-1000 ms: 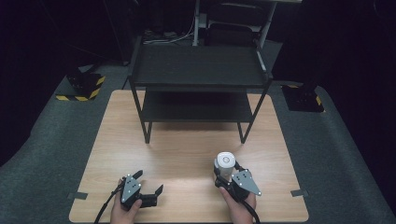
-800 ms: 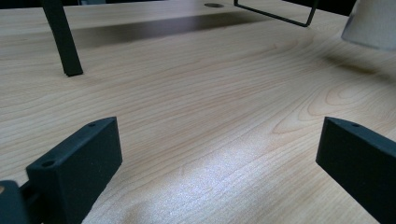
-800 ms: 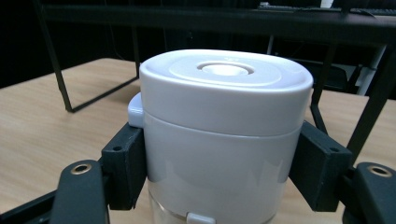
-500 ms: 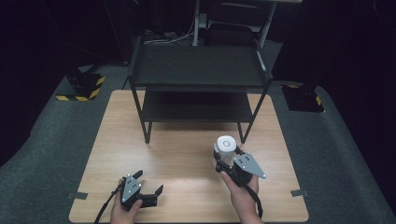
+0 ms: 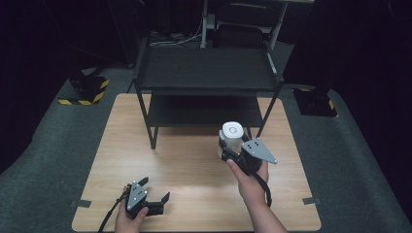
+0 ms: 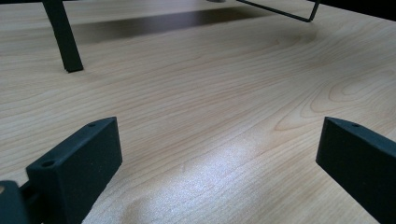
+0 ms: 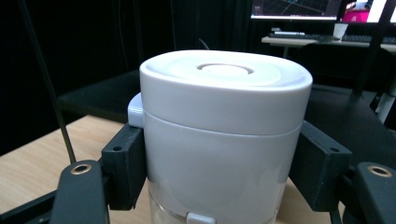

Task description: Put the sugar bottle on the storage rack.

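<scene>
Right gripper [image 5: 232, 148] pinches white canister [image 5: 231, 134] upright at frame centre-right, likely bound for black shelf [image 5: 206, 73]; left gripper [image 5: 154, 194] idles lower left, jaws spread.

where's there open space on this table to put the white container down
Bare wood lies on the light wooden table between the black two-tier metal shelf and the left claw, and along its left side. The shelf's flat top is bare too. The right claw, clamped on the white lidded cylindrical container, crowds the middle right.
</scene>
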A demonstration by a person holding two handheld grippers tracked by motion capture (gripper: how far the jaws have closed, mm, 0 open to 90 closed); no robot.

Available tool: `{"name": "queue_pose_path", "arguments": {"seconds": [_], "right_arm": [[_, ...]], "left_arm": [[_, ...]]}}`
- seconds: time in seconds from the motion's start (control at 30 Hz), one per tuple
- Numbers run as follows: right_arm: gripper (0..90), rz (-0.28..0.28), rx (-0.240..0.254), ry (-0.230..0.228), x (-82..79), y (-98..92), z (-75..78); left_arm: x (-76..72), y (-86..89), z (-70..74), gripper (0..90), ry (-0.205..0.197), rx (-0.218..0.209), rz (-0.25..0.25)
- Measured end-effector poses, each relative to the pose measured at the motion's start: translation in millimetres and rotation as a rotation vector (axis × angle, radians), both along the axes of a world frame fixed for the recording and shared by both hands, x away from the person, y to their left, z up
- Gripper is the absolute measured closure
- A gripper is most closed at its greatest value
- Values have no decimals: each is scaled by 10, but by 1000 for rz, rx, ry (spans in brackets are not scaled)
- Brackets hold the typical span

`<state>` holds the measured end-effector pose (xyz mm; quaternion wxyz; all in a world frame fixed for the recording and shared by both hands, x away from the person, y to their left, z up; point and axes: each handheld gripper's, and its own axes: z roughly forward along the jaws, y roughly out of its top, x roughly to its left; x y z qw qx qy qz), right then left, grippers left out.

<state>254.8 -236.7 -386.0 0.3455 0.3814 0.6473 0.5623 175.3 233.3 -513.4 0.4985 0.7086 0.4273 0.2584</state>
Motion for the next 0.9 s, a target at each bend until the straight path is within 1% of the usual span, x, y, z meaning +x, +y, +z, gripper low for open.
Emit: {"name": "queue_pose_path", "arguments": {"seconds": [0.2,0.23,0.33,0.37,0.4,0.47,0.63,0.77,0.8,0.9], "right_arm": [[302,12,0,-6,156,70,179],[302,12,0,-6,156,70,179],[302,10,2,-6,246,121,248],[302,10,2,-6,246,121,248],[301,6,9,-7,293,145,283],[302,5,14,-8,317,154,298],[301,-11,21,-3,467,209,390],[301,-31,0,1,626,290,461],[301,-31,0,1,626,290,461],[302,-48,-10,5,730,339,485]], "left_arm": [[1,7,-4,5,-5,2,-9],[1,7,-4,5,-5,2,-9],[3,10,-5,5,-5,1,-11],[3,11,-5,5,-5,1,-12],[3,12,-5,5,-5,1,-13],[4,14,-6,5,-6,1,-14],[7,21,-7,5,-6,0,-18],[8,26,-7,5,-7,1,-21],[8,26,-7,5,-7,1,-21],[8,28,-9,5,-8,0,-22]]}}
